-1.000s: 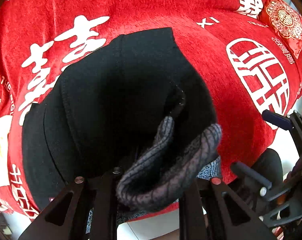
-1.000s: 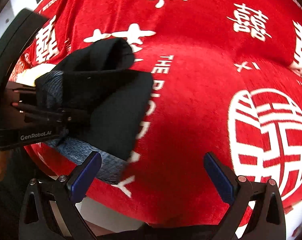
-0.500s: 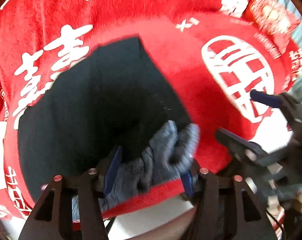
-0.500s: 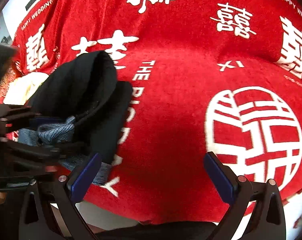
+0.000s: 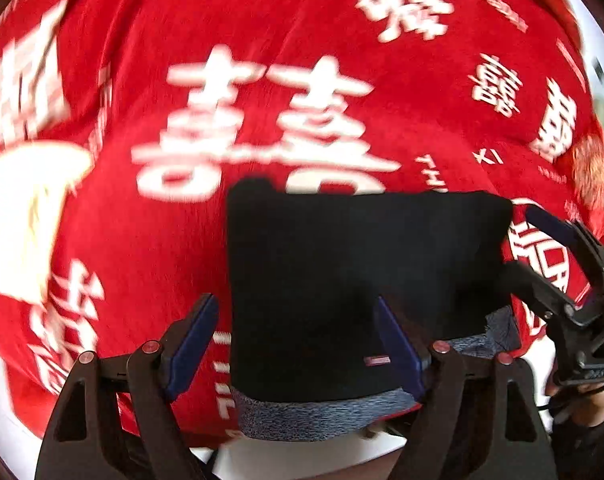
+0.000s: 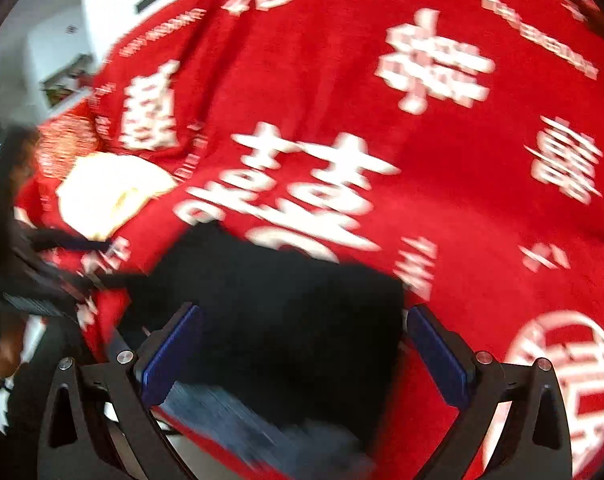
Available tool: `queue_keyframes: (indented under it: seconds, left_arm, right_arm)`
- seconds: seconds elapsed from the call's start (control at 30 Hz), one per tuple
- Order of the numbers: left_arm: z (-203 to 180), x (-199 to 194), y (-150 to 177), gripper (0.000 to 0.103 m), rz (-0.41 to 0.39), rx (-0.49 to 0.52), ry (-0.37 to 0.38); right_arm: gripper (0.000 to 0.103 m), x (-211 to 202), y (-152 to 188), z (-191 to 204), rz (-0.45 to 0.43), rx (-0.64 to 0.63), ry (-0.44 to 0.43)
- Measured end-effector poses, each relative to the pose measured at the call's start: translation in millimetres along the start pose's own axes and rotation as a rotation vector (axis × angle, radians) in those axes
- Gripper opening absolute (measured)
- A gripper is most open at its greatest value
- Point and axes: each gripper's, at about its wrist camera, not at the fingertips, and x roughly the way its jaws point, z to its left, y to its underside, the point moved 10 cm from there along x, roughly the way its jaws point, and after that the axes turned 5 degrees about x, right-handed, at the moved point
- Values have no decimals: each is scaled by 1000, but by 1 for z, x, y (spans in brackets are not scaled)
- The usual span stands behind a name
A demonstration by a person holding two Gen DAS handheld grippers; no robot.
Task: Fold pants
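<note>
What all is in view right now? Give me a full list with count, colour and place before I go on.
Pants: one, black with a grey-blue knit waistband, folded into a flat block at the near edge of the bed cover.
Bed cover: one, red with white characters and lettering, under everything.
Pale cream item: one, lying on the cover to the left of the pants; too blurred to identify.
Red patterned cushion: one, at the far edge of the cover; blurred.
Left gripper: black with blue pads, jaws open, over the left part of the pants.
Right gripper: black with blue pads, jaws open, over the pants.
</note>
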Motion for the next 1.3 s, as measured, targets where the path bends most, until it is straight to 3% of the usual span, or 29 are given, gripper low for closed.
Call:
queue_keyframes:
  seconds: [0.07, 0.13, 0.17, 0.2, 0.27, 0.43, 0.53, 0.63, 0.7, 0.73, 0.8, 0.83, 0.93, 1.07, 1.17, 1.3]
  left_arm:
    - [1, 15, 8, 82, 44, -24, 28]
    - [-4, 31, 18, 82, 88, -1, 37]
    - [-5, 34, 22, 82, 106, 1, 36]
    - [-5, 43, 26, 82, 131, 0, 24]
    - [-10, 45, 30, 82, 123, 6, 20]
    - [-16, 50, 31, 84, 118, 23, -10]
    - [-17, 48, 29, 86, 113, 22, -24]
    - [-17, 52, 27, 91, 113, 20, -21]
    - [-17, 52, 27, 93, 109, 29, -20]
    - [-16, 51, 27, 93, 109, 32, -16]
    - [-15, 50, 29, 93, 115, 35, 1]
    - [-13, 48, 29, 93, 112, 39, 2]
    - [-11, 36, 26, 93, 77, 68, -29]
    - [-17, 36, 16, 94, 49, 100, -29]
    - [-20, 53, 16, 96, 77, 127, -61]
    - [-18, 59, 20, 102, 72, 114, -61]
  right_arm:
    - [103, 29, 5, 3, 65, -34, -17]
    - [102, 56, 21, -31, 171, -15, 109]
    - [102, 67, 34, -59, 251, 69, 155]
    - [102, 65, 44, -83, 279, 207, 146]
    - [103, 38, 51, -101, 215, 367, 48]
    - [102, -33, 75, -87, 156, 229, 74]
    - [103, -57, 73, -53, 106, 159, -6]
    - [103, -50, 77, -4, 109, 67, -106]
    - [102, -31, 87, 18, 151, -11, -133]
    - [102, -10, 101, 19, 220, -28, -118]
    - [103, 21, 126, -4, 338, 21, -32]
    - [103, 23, 129, -13, 344, 63, -29]
    - [103, -7, 98, -14, 231, 157, -129]
    - [103, -22, 43, -20, 101, 69, -96]
    - [103, 7, 25, -19, 142, 52, -104]
    - [103, 65, 31, -13, 246, 0, -34]
